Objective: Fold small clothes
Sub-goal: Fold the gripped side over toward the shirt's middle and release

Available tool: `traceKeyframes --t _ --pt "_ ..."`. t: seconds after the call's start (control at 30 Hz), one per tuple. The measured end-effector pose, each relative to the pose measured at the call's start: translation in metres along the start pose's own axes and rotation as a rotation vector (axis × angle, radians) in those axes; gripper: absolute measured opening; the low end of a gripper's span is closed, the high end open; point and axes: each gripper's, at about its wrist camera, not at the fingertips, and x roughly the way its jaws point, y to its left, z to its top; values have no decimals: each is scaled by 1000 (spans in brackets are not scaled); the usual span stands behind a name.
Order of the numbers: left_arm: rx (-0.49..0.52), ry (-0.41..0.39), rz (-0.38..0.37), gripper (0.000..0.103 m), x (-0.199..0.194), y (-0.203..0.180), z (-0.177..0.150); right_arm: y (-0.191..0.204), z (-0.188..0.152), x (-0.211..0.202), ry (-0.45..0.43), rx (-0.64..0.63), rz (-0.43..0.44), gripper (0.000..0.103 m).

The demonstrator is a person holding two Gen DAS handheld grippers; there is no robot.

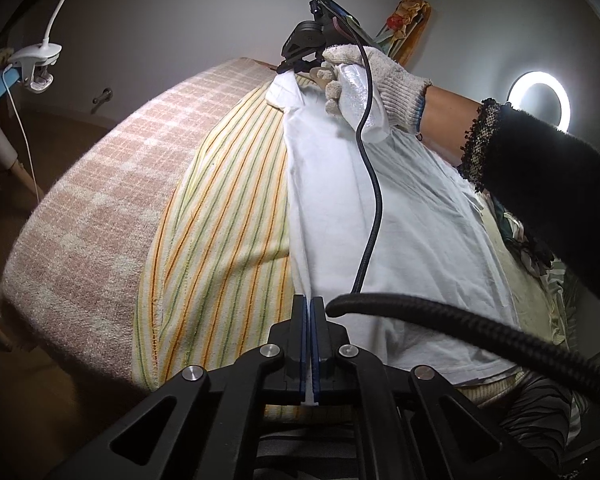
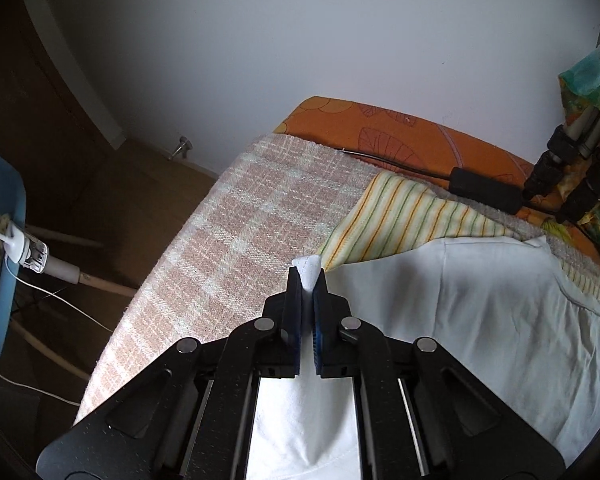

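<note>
A small white garment (image 1: 404, 216) lies stretched over a yellow striped cloth (image 1: 219, 216) on the pink checked blanket. My left gripper (image 1: 308, 304) is shut on the garment's near edge, with white fabric pinched between the blue pads. My right gripper (image 1: 300, 65), held by a gloved hand, is at the garment's far corner. In the right wrist view the right gripper (image 2: 308, 276) is shut on a white corner of the garment (image 2: 480, 312), which spreads to the right. The striped cloth (image 2: 412, 216) lies just beyond it.
The pink checked blanket (image 1: 99, 216) covers the work surface and drops off at its left edge (image 2: 171, 272). A black cable (image 1: 372, 200) hangs over the garment. A ring light (image 1: 540, 100) glows at right. A black adapter (image 2: 488, 188) and tripod legs (image 2: 568, 168) stand at the far right.
</note>
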Motion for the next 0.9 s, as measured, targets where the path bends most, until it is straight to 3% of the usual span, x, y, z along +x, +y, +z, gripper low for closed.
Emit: traceKeyframes --t 0.13,0.37,0.73,0.9 --pt "10 -11 -7 0 -5 -7 3 -2 5 -7 -26 2 19 5" --pt "57 -11 -46 0 -6 -35 11 -42 3 -46 -94 44 57 5" --pt "202 51 -137 0 21 -107 13 -146 -36 -100 -208 195 63 5" --pt "263 118 -134 0 50 -133 3 -196 -62 -99 -182 277 15 5"
